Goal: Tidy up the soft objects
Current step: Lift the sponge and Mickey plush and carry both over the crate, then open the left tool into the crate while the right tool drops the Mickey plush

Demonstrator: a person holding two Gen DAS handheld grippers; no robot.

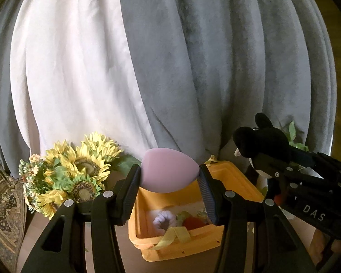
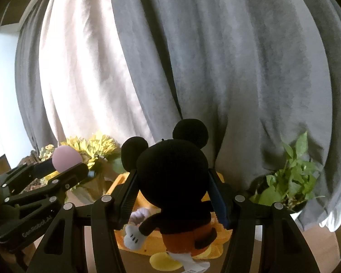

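Pads of the left gripper (image 1: 170,175) press on either flank of a pink egg-shaped sponge (image 1: 168,170), which sits right at the fingertips with its pointed end tipped up and to the left; the jaws stand about half apart, filled by the sponge. Below and just beyond those fingers lies an orange bin (image 1: 236,179), open at the top, and the sponge hangs above its near-left part without touching it. Inside the bin rest a lavender scrunchie (image 1: 162,221), something red (image 1: 193,223) and a yellow ribbon (image 1: 172,236) draped over the front wall. To the right in the same view, the right gripper (image 2: 172,195) carries a black mouse plush (image 2: 172,177); from its own camera the ridged pads clamp the toy's head from both sides, jaws roughly half apart, while the body, red shorts, white glove and yellow shoes dangle beneath the fingers over the bin's yellow rim (image 2: 218,234). The plush faces away from the camera, ears up. Sunflowers (image 1: 79,170) stand left of the bin, a leafy potted plant (image 2: 291,182) to its right, and grey and white curtains (image 1: 193,68) hang behind everything. Both held things are clear of the bin's contents.
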